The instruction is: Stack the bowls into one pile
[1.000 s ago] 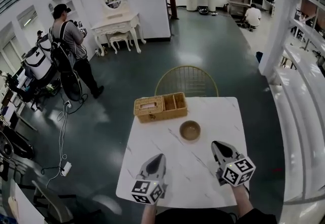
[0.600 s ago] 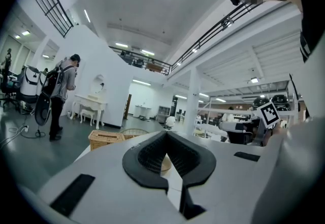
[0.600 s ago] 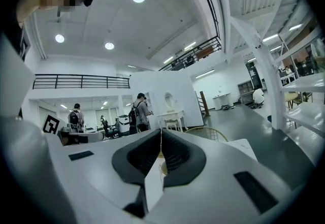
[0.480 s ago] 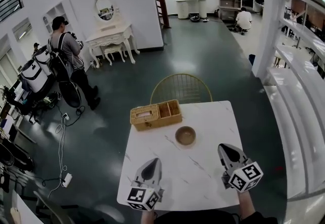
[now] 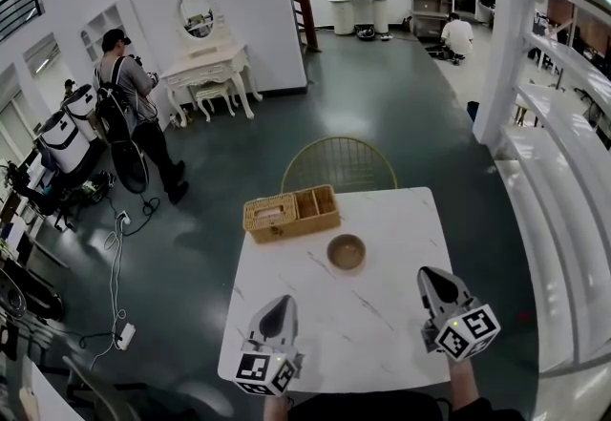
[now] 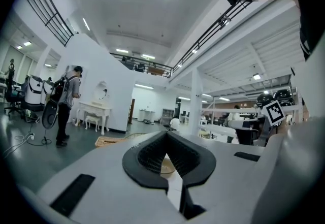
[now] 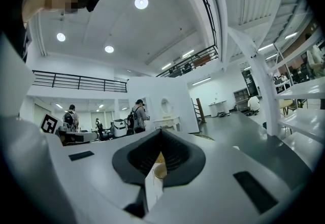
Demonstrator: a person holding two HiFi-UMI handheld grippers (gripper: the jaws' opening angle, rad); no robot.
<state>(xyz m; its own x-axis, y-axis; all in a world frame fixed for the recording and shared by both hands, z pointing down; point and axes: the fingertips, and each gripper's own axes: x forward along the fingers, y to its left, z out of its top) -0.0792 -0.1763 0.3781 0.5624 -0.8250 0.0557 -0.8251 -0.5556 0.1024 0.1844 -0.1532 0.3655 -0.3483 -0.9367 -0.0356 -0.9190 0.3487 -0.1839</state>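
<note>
Over the near edge of the white marble-patterned square table [image 5: 382,219], the left gripper [image 5: 279,306] and the right gripper [image 5: 436,280] each have their jaws pressed together, with nothing held. A small round brown bowl [image 5: 346,252] sits near the table's middle, well apart from both. A rectangular woven wicker basket [image 5: 291,213] stands at the table's far left edge. A round-backed gold wire chair [image 5: 339,164] stands just behind the table's far edge.
</note>
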